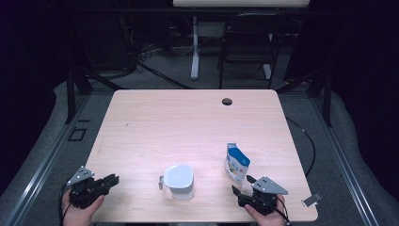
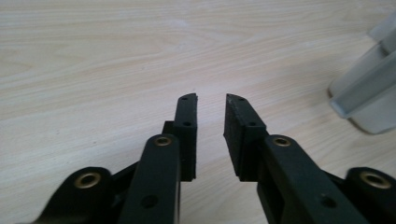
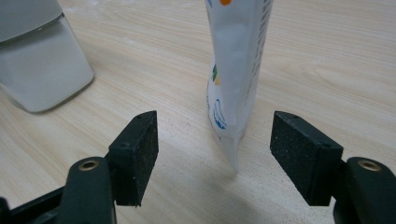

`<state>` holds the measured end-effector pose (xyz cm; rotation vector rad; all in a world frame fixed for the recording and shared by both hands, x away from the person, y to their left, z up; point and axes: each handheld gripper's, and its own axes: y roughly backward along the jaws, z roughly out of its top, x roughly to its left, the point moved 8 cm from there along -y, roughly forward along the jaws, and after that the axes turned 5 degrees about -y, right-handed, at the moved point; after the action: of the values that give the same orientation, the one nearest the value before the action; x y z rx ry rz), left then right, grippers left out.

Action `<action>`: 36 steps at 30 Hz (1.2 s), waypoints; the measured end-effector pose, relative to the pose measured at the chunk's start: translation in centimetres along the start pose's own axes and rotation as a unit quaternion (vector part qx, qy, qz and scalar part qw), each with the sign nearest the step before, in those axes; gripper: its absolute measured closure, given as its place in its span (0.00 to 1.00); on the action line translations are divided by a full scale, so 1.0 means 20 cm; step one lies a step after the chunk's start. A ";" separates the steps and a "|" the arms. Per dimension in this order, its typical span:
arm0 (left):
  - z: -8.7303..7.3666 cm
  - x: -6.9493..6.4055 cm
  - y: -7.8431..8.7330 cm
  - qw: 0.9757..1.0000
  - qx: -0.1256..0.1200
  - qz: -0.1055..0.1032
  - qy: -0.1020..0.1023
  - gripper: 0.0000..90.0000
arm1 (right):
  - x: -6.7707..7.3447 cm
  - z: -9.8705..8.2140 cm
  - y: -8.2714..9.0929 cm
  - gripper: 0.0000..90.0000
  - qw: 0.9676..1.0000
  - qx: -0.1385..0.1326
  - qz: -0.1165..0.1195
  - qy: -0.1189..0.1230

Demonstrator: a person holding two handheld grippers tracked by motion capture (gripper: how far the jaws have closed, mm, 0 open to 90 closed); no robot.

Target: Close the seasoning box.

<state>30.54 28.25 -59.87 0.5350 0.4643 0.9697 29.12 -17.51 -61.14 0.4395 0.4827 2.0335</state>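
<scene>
wooden table (image 1: 188, 122) bears a white jug (image 1: 179, 181), contents unseen, and upright carton (image 1: 236, 163); both grippers (image 1: 111, 180) (image 1: 241, 185) gape, holding nothing.

A pale wooden worktop (image 1: 188, 122) carries a dark round cable hole (image 1: 227, 101) near its far edge. Beyond it stand a black folding chair (image 1: 247, 47) and a white table leg (image 1: 195, 47), with dark cables (image 1: 141, 59) on the grey floor.

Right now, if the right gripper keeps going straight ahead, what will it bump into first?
Most likely the blue and white pouch. It stands upright just ahead of the right gripper, in line with the gap between its open jaws, so it would probably slide between them first.
</scene>
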 end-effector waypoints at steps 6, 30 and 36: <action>-0.06 0.07 -0.03 1.000 0.006 0.018 0.016 0.69 | 0.02 0.00 -0.01 0.36 1.000 0.002 0.004 0.005; -0.11 0.17 -0.05 0.998 0.011 0.053 0.023 0.56 | 0.05 -0.01 -0.03 0.36 1.000 0.010 0.006 0.016; -0.12 0.18 -0.04 0.998 0.016 0.059 0.022 0.54 | 0.03 -0.02 -0.03 0.36 1.000 0.012 0.004 0.020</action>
<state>31.50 31.45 -62.67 0.5757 0.4919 1.0896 29.08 -16.69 -61.63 0.4169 0.5309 2.0490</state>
